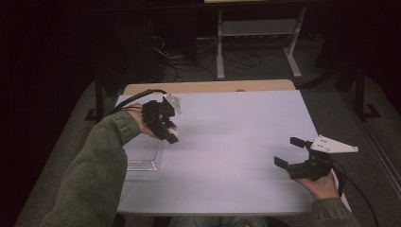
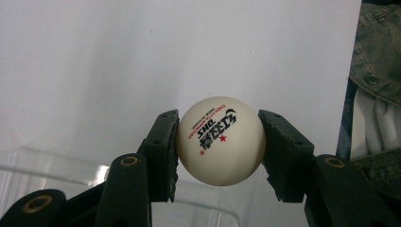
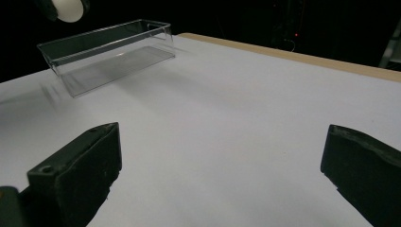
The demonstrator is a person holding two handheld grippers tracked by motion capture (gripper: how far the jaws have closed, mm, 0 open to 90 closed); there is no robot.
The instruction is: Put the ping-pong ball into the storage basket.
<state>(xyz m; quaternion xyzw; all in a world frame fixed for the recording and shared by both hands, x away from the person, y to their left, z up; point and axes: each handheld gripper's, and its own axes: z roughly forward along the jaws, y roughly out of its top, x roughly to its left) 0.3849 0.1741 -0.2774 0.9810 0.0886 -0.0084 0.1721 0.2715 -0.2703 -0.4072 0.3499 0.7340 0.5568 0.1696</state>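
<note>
A white table-tennis ball (image 2: 220,140) with black and red print sits squeezed between the two black jaws of my left gripper (image 2: 219,144). From above, that gripper (image 1: 169,135) hangs over the left part of the white table, just right of a clear plastic box (image 1: 142,153), with the ball (image 1: 173,137) at its tip. The box (image 3: 106,52) and the ball (image 3: 68,9) also appear far off in the right gripper view. My right gripper (image 1: 289,152) rests near the table's right front, jaws wide apart with nothing between them.
The white tabletop (image 1: 227,132) has a wooden strip (image 1: 208,86) along its far edge. Behind it stand a table frame (image 1: 257,42) and loose cables (image 1: 175,56) on a dark floor. A green sleeve (image 1: 94,175) reaches in from the lower left.
</note>
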